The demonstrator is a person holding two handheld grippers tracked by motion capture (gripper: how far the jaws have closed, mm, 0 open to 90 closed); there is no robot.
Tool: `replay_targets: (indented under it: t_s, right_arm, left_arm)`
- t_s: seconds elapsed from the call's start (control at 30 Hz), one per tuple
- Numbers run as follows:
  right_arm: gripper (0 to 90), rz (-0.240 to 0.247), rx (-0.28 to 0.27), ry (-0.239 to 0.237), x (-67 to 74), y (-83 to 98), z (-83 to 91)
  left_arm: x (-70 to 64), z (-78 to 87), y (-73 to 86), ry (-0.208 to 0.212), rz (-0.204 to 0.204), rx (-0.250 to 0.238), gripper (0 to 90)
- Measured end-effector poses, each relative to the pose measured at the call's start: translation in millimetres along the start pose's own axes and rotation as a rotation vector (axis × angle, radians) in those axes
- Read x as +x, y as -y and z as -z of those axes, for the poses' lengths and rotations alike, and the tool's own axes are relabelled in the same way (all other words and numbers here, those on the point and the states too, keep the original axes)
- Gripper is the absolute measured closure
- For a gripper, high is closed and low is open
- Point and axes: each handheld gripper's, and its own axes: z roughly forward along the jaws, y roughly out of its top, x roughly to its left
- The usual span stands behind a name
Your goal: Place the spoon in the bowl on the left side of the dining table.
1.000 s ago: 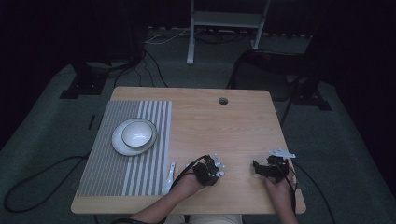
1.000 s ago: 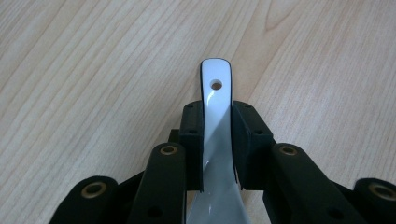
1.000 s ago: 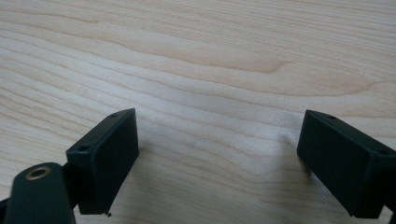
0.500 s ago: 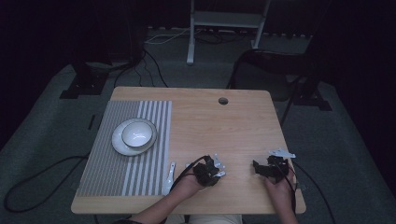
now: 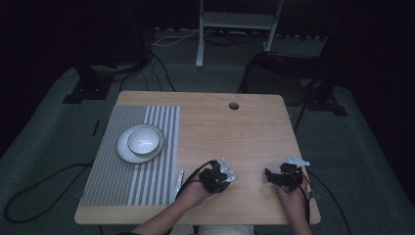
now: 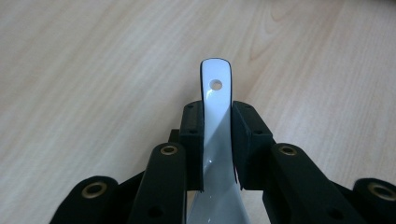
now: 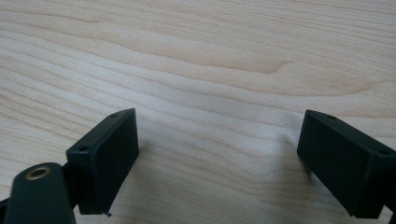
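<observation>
glossy white ceramic spoon handle with a small hole (image 6: 215,112) pinched in the left gripper (image 6: 218,140), its bowl end cut off at the frame's bottom edge, right gripper (image 7: 219,154) spread wide over bare pale wooden tabletop (image 7: 196,56), both grippers unmoved since a second ago, white bowl on a plate (image 5: 142,142) dim on the grey striped placemat (image 5: 112,181)
</observation>
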Motion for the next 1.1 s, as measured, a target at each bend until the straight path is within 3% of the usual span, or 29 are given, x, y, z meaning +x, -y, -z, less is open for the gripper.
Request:
replay_targets:
  t_s: [0.43,1.1]
  right_arm:
    - [12.0,0.000,0.000,0.000,0.0,0.0,0.0]
    - [12.0,-0.004,0.000,0.004,-0.2,-0.1,-0.1]
  left_arm:
    - [21.1,24.1,6.2,-0.036,0.049,-0.032,75.5]
    - [69.0,72.7,30.2,-0.147,0.157,-0.089,75.5]
